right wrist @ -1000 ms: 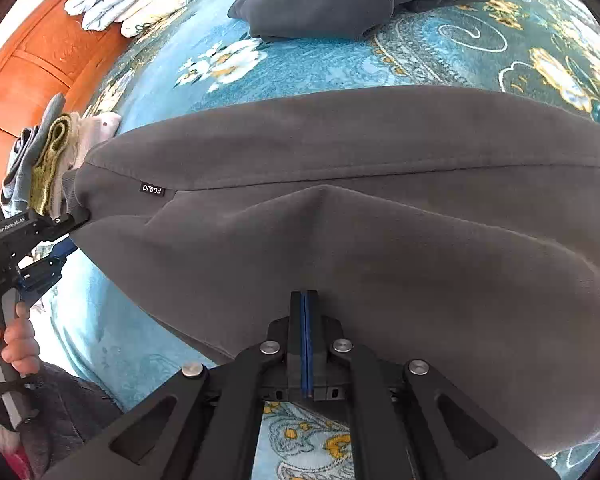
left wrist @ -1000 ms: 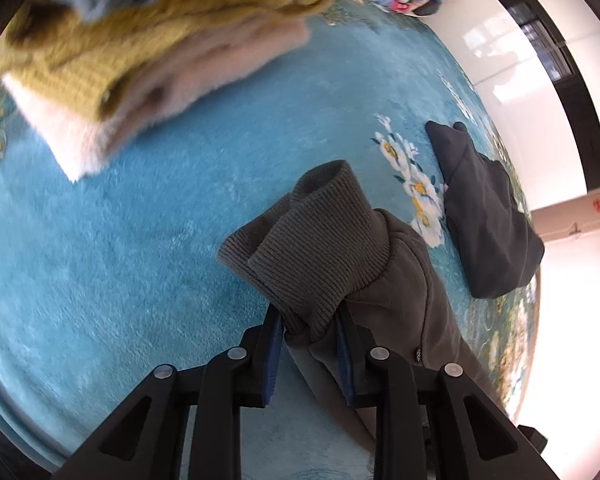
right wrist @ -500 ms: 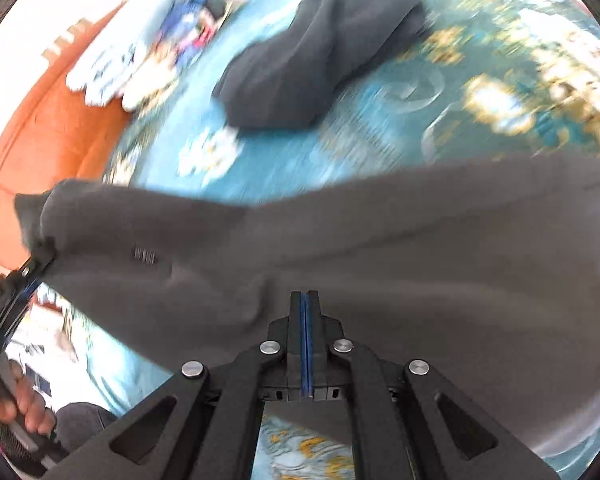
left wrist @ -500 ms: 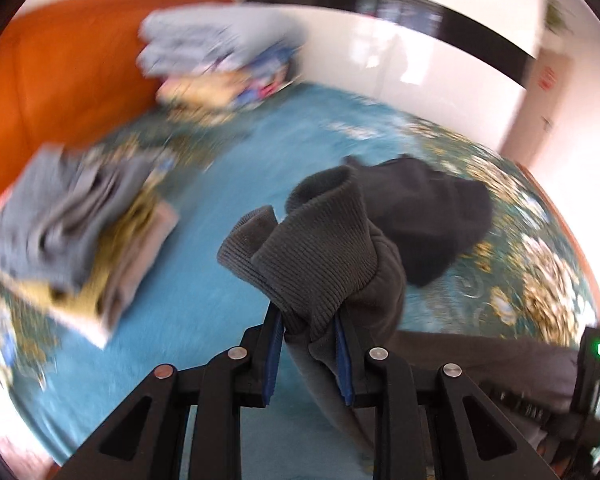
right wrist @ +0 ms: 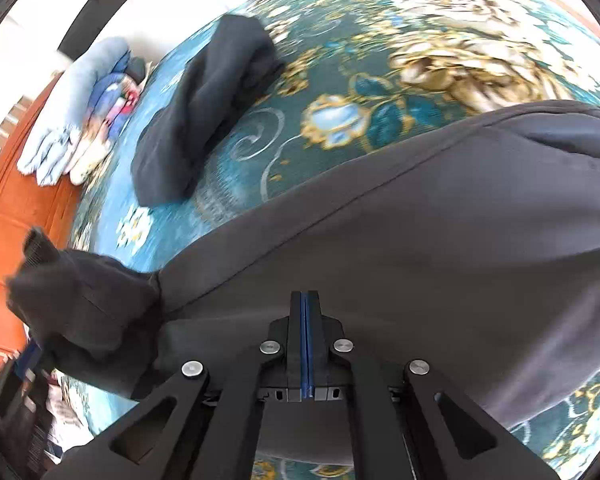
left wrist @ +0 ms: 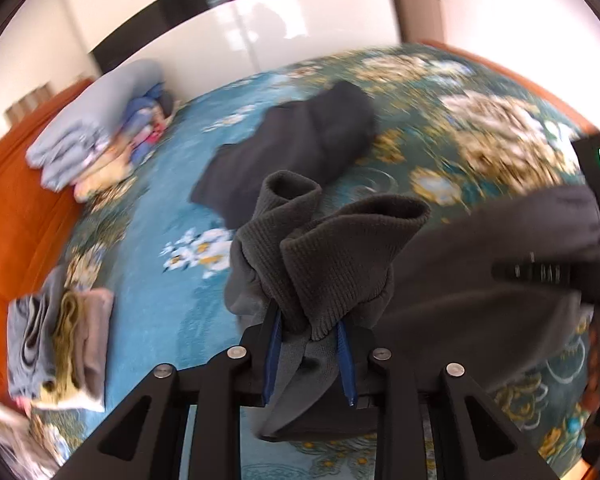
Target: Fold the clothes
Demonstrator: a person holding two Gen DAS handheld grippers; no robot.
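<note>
A grey sweatshirt-like garment (right wrist: 400,240) hangs stretched between my two grippers above the blue floral bedspread (left wrist: 160,264). My left gripper (left wrist: 308,344) is shut on its bunched ribbed cuff (left wrist: 332,256). My right gripper (right wrist: 306,344) is shut on the garment's edge, with the cloth spread wide in front of it. The cuff end (right wrist: 76,292) held by the left gripper shows at the lower left of the right wrist view. The right gripper's body (left wrist: 596,232) shows at the right edge of the left wrist view.
A dark folded garment (left wrist: 300,148) lies on the bed beyond; it also shows in the right wrist view (right wrist: 204,116). A stack of folded clothes (left wrist: 60,344) sits at the left. Light blue and patterned folded items (left wrist: 100,128) lie against the orange headboard (left wrist: 12,200).
Both grippers have swung upward and turned with the garment, so the views now look across the bed toward the wall. The cuff has come nearer to the right gripper. Both grips held.
</note>
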